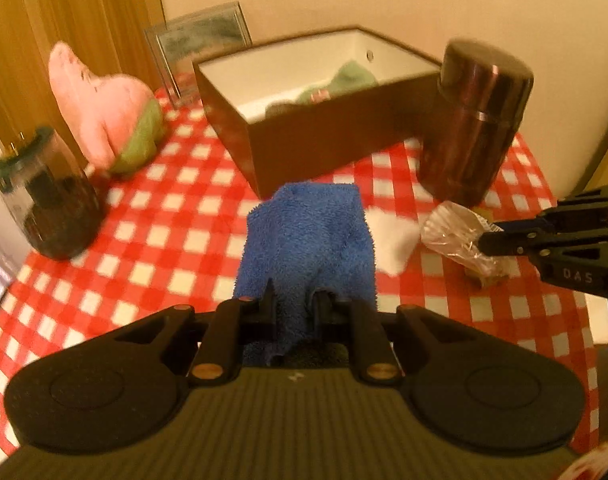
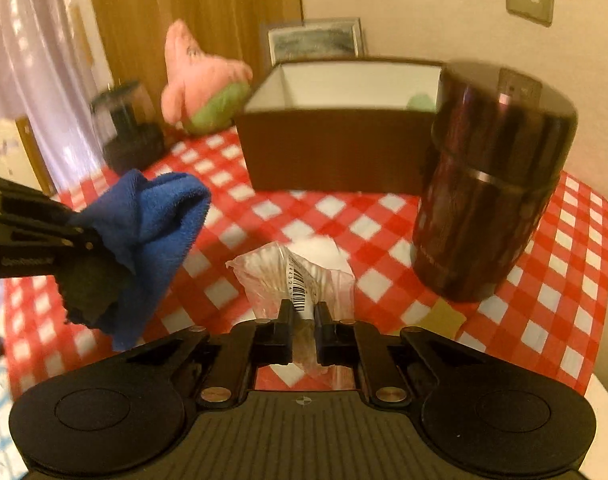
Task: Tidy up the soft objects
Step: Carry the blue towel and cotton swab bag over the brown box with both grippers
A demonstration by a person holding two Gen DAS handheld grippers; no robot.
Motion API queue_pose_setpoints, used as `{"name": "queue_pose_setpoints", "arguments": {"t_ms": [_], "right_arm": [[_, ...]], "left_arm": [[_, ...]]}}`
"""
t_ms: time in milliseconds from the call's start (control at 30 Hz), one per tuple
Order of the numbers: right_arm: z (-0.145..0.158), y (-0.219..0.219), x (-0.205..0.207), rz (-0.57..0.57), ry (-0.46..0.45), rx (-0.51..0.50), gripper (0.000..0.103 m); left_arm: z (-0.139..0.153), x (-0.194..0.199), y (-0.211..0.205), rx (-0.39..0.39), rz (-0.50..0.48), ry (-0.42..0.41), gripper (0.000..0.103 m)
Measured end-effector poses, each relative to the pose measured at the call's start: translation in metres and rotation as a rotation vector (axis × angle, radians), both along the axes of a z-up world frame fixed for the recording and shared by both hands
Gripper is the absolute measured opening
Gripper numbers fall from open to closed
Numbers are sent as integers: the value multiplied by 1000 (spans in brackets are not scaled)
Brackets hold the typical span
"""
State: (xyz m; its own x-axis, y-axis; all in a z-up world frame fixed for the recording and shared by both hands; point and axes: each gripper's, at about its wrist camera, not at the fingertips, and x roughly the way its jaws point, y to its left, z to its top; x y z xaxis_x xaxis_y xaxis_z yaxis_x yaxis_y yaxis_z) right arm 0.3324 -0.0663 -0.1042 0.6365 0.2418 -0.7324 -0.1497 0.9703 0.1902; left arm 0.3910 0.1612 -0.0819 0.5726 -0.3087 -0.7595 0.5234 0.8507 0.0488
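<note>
On the checked table (image 1: pixel 152 216) stands a brown box (image 1: pixel 315 148). The left hand-held gripper (image 1: pixel 294 300) grips a blue cloth (image 1: pixel 307 236). The right hand-held gripper (image 2: pixel 304 312) pinches a clear bag (image 2: pixel 280 276).

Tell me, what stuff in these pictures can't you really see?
- Inside the brown box: left wrist view shows only a green soft thing; the front wall hides the rest.
- Clear plastic bag: right wrist view, contents and barcode digits too small, the right gripper covers its near end.
- Dark canister: lettering blurred.
- Framed picture: image blurred, the box hides part.
- Blue towel: near end hidden in the left gripper.
</note>
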Motion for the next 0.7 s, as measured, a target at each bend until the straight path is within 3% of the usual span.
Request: {"name": "queue_pose_setpoints", "arguments": {"t_ms": [367,700], "right_arm": [[65,10,46,-52,-107,68,10],[100,8,117,-155,-174,39,10]], "left_arm": [[68,49,-12,-42,-69,-171,15],[93,125,-46,-83,-91,-219,15]]}}
